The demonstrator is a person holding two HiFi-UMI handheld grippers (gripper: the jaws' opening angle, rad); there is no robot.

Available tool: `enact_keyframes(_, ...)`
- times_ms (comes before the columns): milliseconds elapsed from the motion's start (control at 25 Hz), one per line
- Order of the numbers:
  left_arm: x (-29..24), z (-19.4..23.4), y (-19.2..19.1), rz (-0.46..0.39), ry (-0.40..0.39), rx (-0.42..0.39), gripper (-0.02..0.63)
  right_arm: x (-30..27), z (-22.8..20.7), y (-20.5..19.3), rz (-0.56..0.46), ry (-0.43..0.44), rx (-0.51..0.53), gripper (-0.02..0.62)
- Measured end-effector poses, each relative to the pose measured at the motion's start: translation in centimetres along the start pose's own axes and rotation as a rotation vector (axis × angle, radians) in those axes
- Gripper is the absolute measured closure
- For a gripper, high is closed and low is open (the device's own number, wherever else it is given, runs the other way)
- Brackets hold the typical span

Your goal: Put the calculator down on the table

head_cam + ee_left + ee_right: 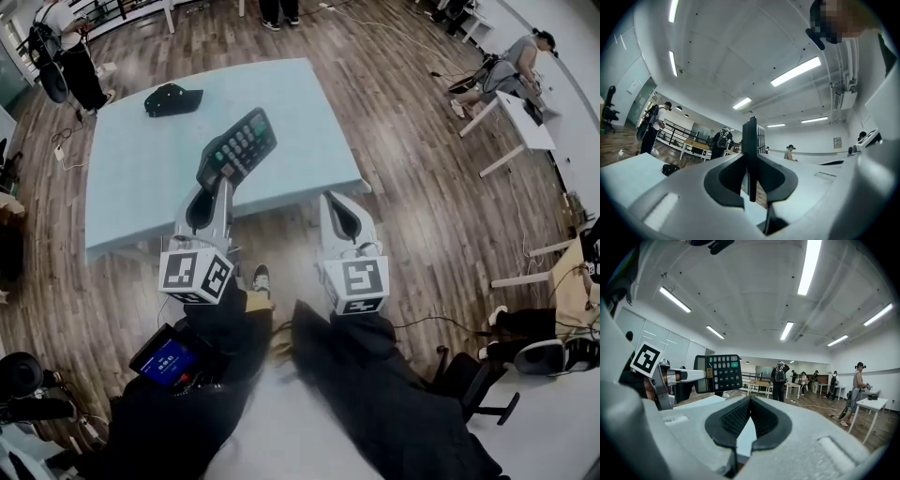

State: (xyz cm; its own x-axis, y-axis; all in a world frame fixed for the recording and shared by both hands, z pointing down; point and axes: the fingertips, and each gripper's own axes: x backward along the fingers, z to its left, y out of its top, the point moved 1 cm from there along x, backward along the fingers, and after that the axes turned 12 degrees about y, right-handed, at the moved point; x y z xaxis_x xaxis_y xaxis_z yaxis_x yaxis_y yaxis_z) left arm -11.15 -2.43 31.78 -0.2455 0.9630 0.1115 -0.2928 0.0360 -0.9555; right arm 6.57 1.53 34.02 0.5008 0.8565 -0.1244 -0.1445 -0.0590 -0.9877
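1. Currently the calculator [236,148] is up in the air, clamped by its lower end in the left gripper [218,187]. In the left gripper view it stands edge-on between the pads as a thin dark slab. It hangs tilted above the near part of the table [131,178] and does not look to be resting on it.
2. The right gripper [339,214] has its jaws together with nothing between them, and sits beside the left one by the table's front edge.
3. The grip looks to be the main risk. Only one end is pinched and most of the body sticks out beyond the pads, so a quick tilt could make it swing or slip.
4. Letting go too high would probably make it drop, bounce or land on its keys.
5. Setting it down too close to the front edge could let it tip off onto the wooden floor [422,159].
6. There is plenty of room, since the table top is mostly bare. The one dark bag [172,99] lies toward the far left, well apart from the calculator.
7. The front edge and the right front corner are the closest hazards. A spot further in would likely be safer, and the right gripper needs to keep off that corner.
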Motion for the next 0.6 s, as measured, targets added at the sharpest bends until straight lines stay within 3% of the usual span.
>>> enact_keyframes(600, -16.5, 6.9, -1.6, 0.055, -0.044, 0.033, 0.546, -16.2, -6.3, 0.5, 0.047, -0.025, -0.017, 0.598)
